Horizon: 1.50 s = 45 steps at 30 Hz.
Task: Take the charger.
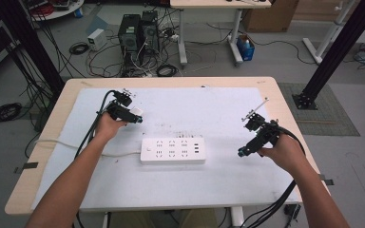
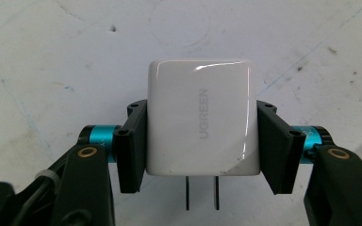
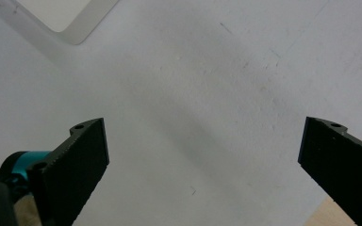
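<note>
Pickup done: your left hand-held gripper is pinching the white charger by its sides, upper left of high view, off the surface; right hand-held gripper spread, empty; plugging into power strip, center frame, prob. left.

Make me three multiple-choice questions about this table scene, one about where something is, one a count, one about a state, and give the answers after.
1. Where is the power strip?
A. On the mat between the two hands
B. On the floor
C. In the right hand-held gripper

2. How many prongs show under the charger?
A. None
B. Two
C. Three

3. What state is the left hand-held gripper in?
A. Open and empty
B. Shut on the power strip
C. Shut on the charger

Answers: 1 A, the high view shows it mid-mat; 2 B, two dark prongs stick out below its white body; 3 C, both pads press the charger's sides.
</note>
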### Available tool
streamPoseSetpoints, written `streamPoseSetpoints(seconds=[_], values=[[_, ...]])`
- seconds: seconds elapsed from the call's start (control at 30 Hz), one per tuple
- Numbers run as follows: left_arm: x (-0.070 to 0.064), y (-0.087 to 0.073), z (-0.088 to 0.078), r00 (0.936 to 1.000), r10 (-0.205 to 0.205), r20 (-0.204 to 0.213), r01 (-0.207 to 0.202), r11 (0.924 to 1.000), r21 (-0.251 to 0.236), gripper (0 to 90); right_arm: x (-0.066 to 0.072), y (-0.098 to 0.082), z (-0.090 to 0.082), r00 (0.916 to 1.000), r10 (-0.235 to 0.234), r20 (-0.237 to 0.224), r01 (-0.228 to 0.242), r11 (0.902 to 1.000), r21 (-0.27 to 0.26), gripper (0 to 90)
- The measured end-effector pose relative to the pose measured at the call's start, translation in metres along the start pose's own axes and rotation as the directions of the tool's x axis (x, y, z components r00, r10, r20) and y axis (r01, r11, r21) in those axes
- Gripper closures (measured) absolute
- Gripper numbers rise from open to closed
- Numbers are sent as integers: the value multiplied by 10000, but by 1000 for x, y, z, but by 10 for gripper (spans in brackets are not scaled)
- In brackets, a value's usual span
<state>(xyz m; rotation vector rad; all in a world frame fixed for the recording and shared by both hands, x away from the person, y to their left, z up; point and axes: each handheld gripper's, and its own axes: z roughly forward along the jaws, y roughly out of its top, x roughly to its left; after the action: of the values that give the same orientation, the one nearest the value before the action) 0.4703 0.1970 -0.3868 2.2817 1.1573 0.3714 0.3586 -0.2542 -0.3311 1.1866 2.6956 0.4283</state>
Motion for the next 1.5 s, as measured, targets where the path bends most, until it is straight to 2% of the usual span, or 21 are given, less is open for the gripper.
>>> streamPoseSetpoints(seconds=[0.1, 0.17, 0.3, 0.7, 0.77, 1.03, 1.17, 1.3, 1.47, 1.5], values=[[1, -1, -10, 10000, -25, 44, 25, 9999, -136, 426, 1, 0, 0, 10000, 9, 19, -9, 10000, -8, 16], [1, -2, -17, 9999, 117, 26, -116, 9998, -133, 425, 2, 0, -1, 10000, -39, 6, 39, 10000, -7, 17], [0, -3, -32, 9998, 73, 161, -65, 9988, -494, 425, 4, 0, -1, 10000, -75, -10, 75, 10000, 7, 17], [-8, -11, -71, 9968, 598, 535, -547, 9944, -909, 425, 9, 3, 0, 9998, -213, 1, 213, 9998, 45, 17], [-12, -14, -79, 9959, 699, 569, -639, 9928, -1014, 425, 11, 4, -1, 9996, -269, -17, 269, 9996, -1, 17], [-20, -24, -97, 9928, 896, 797, -790, 9887, -1273, 426, 15, 5, 0, 9993, -373, -44, 372, 9993, -33, 17], [-27, -32, -109, 9901, 1119, 846, -999, 9858, -1350, 426, 17, 8, 0, 9991, -418, -60, 417, 9991, -52, 17], [-31, -39, -116, 9881, 1279, 857, -1157, 9841, -1349, 426, 21, 10, -1, 9988, -486, -101, 484, 9986, -196, 17], [-34, -46, -119, 9878, 1300, 861, -1165, 9823, -1467, 426, 24, 11, -1, 9986, -507, -136, 504, 9985, -229, 17], [-36, -48, -120, 9873, 1295, 918, -1153, 9826, -1458, 426, 25, 11, -1, 9980, -631, -96, 630, 9978, -182, 17]])
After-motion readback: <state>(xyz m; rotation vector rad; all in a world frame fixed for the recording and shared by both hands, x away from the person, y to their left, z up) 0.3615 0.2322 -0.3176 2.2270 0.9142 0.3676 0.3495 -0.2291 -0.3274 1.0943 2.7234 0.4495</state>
